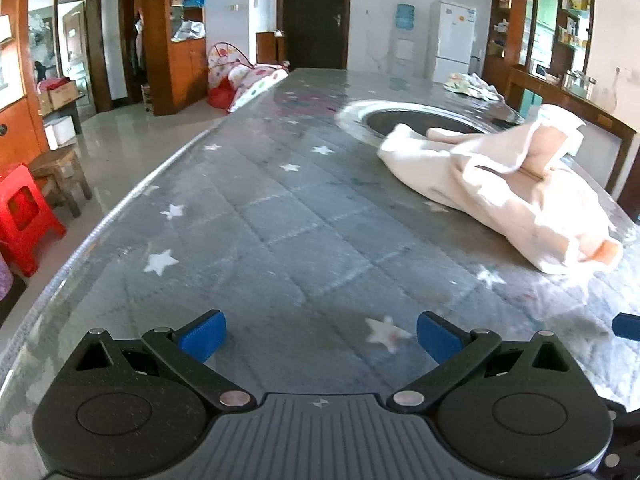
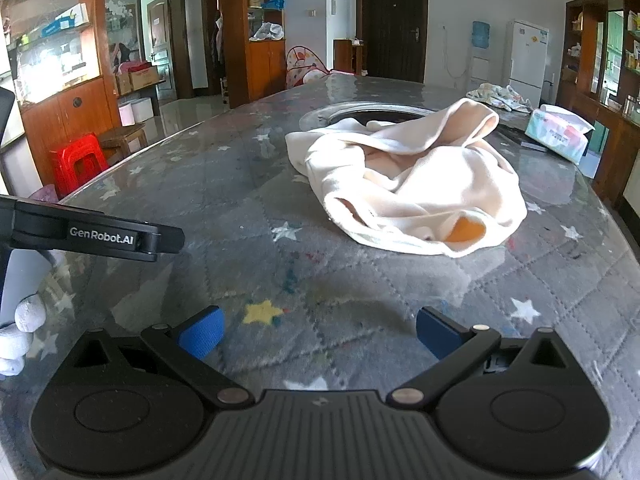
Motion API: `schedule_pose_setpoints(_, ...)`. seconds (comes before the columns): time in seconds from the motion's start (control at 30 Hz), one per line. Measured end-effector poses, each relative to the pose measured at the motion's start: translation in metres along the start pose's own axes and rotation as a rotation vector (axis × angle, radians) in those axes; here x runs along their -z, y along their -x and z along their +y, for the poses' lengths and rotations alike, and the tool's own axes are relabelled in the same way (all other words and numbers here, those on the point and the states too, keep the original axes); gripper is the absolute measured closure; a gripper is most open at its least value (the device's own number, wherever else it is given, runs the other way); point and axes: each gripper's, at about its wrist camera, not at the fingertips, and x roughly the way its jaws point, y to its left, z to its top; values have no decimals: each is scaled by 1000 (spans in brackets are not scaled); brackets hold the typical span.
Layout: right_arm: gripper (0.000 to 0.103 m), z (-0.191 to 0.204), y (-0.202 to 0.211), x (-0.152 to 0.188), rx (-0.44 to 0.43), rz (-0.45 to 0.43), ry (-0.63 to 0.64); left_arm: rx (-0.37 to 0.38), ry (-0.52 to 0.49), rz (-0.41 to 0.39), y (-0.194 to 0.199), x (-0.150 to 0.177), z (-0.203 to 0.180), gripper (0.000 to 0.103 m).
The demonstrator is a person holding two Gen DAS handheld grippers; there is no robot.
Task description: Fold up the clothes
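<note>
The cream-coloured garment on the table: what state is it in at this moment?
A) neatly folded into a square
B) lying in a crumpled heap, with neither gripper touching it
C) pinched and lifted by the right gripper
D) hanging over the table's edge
B: the cream garment lies rumpled on the star-patterned table cover, and both the right gripper and left gripper are open and short of it.

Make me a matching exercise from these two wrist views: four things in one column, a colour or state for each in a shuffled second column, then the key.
1. cream garment
2. plastic stool
3. left gripper
4. tissue pack

A. red
B. open, holding nothing
C. crumpled in a heap on the table
D. near the table's far right edge

Pairs: 1-C, 2-A, 3-B, 4-D
</note>
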Motion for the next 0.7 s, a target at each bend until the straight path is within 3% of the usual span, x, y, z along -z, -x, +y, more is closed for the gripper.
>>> schedule_pose_setpoints(0.33, 0, -9, 24, 11, 29, 1, -104, 25, -71, 9, 13, 16, -40, 0)
schedule_pose_setpoints(0.7, 0, -10, 45, 19, 80, -13, -143, 45, -72, 18, 34, 18, -47, 0)
